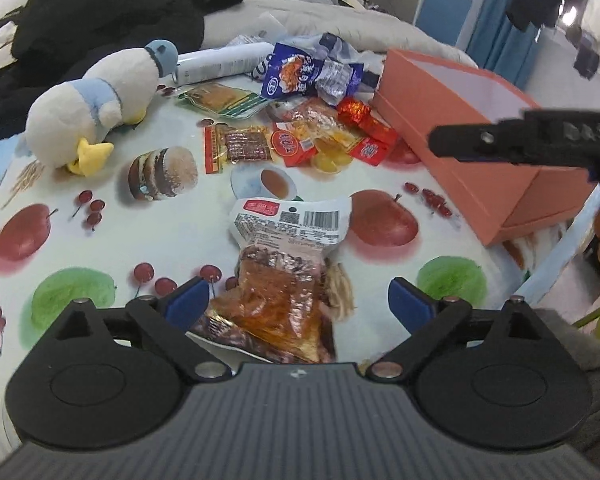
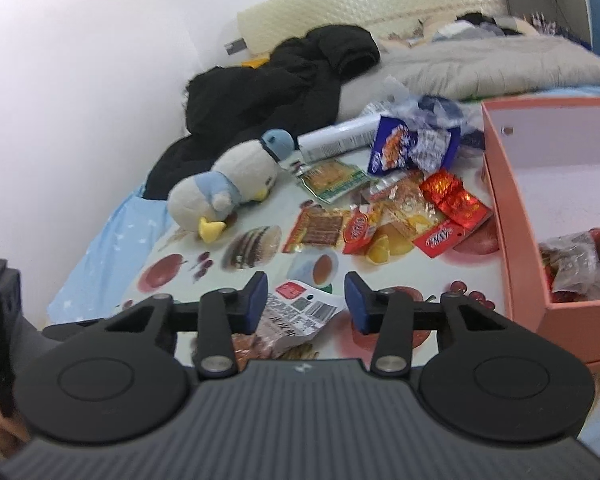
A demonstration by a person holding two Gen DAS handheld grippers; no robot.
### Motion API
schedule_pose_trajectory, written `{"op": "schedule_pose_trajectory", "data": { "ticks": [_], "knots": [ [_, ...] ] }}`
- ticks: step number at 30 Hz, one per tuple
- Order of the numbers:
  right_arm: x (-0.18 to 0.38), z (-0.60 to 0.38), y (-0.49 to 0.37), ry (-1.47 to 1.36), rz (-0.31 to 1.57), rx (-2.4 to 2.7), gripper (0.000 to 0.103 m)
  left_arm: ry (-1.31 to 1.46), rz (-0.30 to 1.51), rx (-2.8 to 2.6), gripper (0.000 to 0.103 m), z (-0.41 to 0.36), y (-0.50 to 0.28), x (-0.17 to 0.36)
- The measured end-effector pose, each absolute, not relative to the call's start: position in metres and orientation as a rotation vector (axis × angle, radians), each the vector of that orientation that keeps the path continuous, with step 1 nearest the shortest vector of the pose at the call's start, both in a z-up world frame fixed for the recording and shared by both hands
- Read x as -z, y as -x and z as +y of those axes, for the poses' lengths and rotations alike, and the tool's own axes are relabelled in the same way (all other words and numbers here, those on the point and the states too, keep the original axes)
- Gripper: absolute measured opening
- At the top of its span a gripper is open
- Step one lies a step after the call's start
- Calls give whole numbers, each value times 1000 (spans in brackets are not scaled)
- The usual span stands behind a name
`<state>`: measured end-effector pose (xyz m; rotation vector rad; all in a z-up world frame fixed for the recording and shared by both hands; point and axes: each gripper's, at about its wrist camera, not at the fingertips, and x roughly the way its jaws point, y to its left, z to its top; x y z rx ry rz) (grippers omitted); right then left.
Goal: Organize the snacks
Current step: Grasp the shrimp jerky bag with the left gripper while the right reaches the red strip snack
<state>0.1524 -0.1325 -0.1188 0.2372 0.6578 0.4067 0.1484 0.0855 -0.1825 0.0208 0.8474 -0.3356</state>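
A fruit-print cloth (image 1: 100, 236) covers the bed. The left gripper (image 1: 298, 304) is spread wide above a barcoded snack packet (image 1: 288, 256) — untouched. The right gripper (image 2: 306, 300) is half spread, empty — the pink box (image 2: 512, 216) sits to its right.

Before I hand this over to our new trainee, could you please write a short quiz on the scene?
1. True or false: the pink box already holds a snack packet.
2. Which toy lies beside the snack pile? A) plush duck B) toy car C) doll
3. Fill in: the barcoded packet lies between the open blue pads of the ____ gripper.

Key: 1 true. 2 A, the plush duck. 3 left.
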Motion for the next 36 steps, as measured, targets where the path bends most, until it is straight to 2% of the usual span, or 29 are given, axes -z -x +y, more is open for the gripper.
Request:
{"op": "schedule_pose_trajectory", "data": {
  "ticks": [4, 6, 13, 17, 22, 24, 28, 30, 33, 36],
  "knots": [
    [137, -129, -182, -250, 691, -388, 45, -40, 861, 361, 98, 85, -161, 196],
    [146, -127, -197, -258, 704, -383, 40, -42, 881, 377, 98, 84, -166, 204],
    [179, -125, -251, -334, 770, -364, 40, -28, 915, 365, 96, 87, -179, 224],
    [197, -124, -280, -371, 811, -356, 40, -23, 962, 332, 89, 86, -186, 239],
    [219, -125, -312, -399, 849, -328, 39, -25, 928, 309, 81, 81, -188, 243],
    [226, -124, -320, -433, 862, -324, 31, -12, 922, 295, 72, 79, -190, 243],
    [234, -120, -331, -479, 871, -343, 28, 18, 922, 273, 66, 77, -197, 243],
    [236, -117, -336, -493, 874, -350, 22, 37, 929, 258, 59, 77, -199, 241],
    [235, -110, -340, -466, 884, -355, 11, 81, 930, 228, 56, 78, -200, 240],
    [236, -108, -340, -451, 894, -355, 4, 127, 930, 194, 55, 81, -199, 239]
  ]
}}
